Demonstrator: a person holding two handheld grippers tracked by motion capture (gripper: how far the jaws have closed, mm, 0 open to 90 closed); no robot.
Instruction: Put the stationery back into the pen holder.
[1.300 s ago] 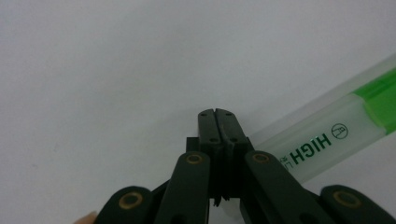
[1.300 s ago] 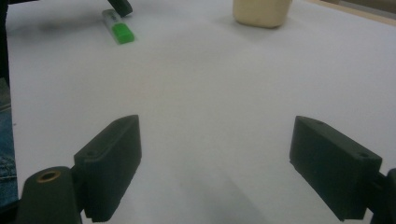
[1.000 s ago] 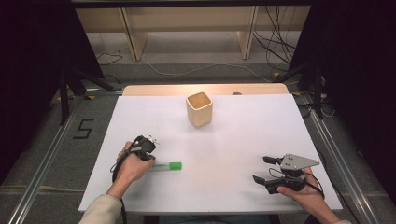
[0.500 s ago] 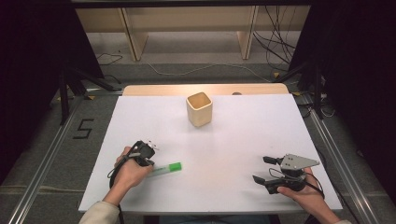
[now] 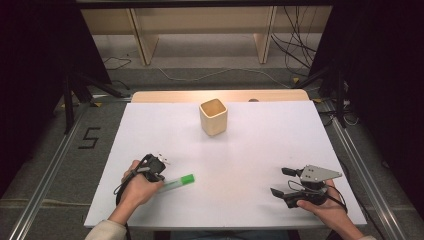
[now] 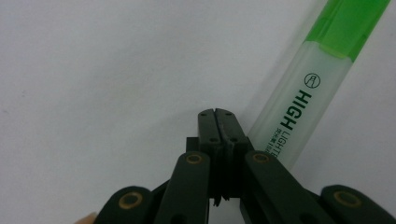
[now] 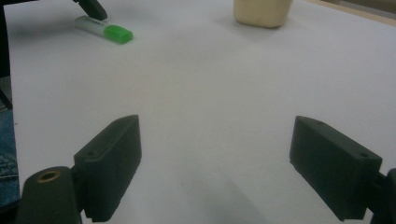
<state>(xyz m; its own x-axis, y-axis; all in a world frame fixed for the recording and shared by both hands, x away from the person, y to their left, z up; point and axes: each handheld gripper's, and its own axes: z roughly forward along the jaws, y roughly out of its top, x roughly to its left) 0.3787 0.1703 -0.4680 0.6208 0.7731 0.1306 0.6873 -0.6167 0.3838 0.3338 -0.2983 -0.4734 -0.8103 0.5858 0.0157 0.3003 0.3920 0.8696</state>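
The left tool (image 6: 218, 126), jaws pressed together, is sitting just beside the green highlighter (image 6: 308, 88), whose long axis is pointing toward one o'clock; the right tool (image 5: 290, 182) is resting spread, well apart.

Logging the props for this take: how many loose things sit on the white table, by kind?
Green-capped highlighter pen with a translucent barrel: 1
Square pale wooden cup: 1
Total: 2
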